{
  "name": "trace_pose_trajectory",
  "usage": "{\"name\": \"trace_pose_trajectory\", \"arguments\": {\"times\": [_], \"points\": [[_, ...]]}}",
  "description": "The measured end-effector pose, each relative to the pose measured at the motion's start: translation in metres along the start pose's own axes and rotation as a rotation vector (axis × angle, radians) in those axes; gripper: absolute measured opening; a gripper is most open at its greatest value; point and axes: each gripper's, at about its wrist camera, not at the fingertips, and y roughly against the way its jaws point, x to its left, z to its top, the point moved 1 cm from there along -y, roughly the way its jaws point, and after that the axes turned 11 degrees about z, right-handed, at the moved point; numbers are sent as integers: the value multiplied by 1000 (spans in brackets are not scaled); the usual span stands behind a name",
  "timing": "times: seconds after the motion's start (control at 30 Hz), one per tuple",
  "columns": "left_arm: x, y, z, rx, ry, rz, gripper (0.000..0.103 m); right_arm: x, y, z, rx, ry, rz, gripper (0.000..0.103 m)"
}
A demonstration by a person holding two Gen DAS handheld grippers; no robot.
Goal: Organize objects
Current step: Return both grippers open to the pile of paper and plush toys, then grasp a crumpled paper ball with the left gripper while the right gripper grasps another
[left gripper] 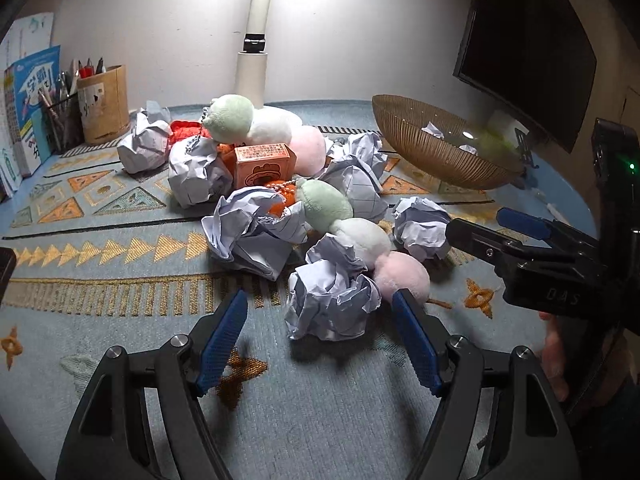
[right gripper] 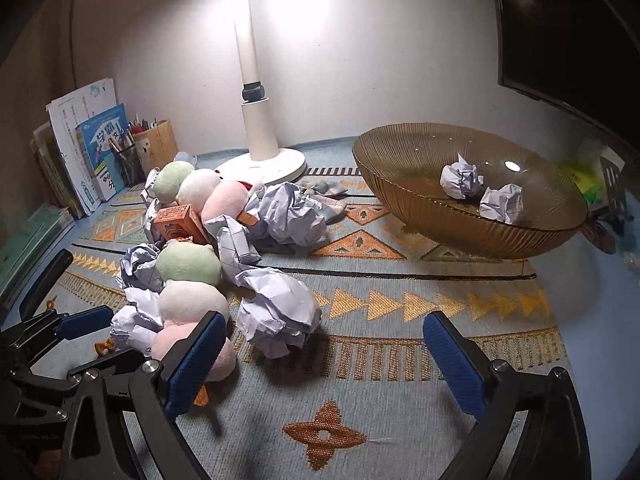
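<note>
Ribbed amber bowl, two o'clock: holds two paper balls, seemingly the sorting bin. Left gripper spread around crumpled paper ball; right gripper spread, empty.

Plain pale wall, white lamp post glowing, dark screen, patterned blue rug

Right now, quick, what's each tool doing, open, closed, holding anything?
Left tool: open, holding nothing; a paper ball sits between its fingers, ungripped.
Right tool: open wide, empty.
</note>
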Motion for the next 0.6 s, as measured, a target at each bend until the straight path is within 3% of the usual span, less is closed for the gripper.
{"name": "trace_pose_trajectory", "arguments": {"times": [0.13,0.23,0.47,0.53,0.6], "points": [[0,-6,1,29,1,11,71,3,-9,0,40,14,25,77],[0,-7,2,35,4,8,68,-1,-16,0,74,-5,57,66],[5,-5,2,27,34,-23,65,3,-19,-2,83,6,62,66],[3,-10,2,56,18,-34,63,3,-19,-1,81,2,70,66],[0,-16,2,93,5,-51,55,4,-24,1,96,7,86,67]]}}
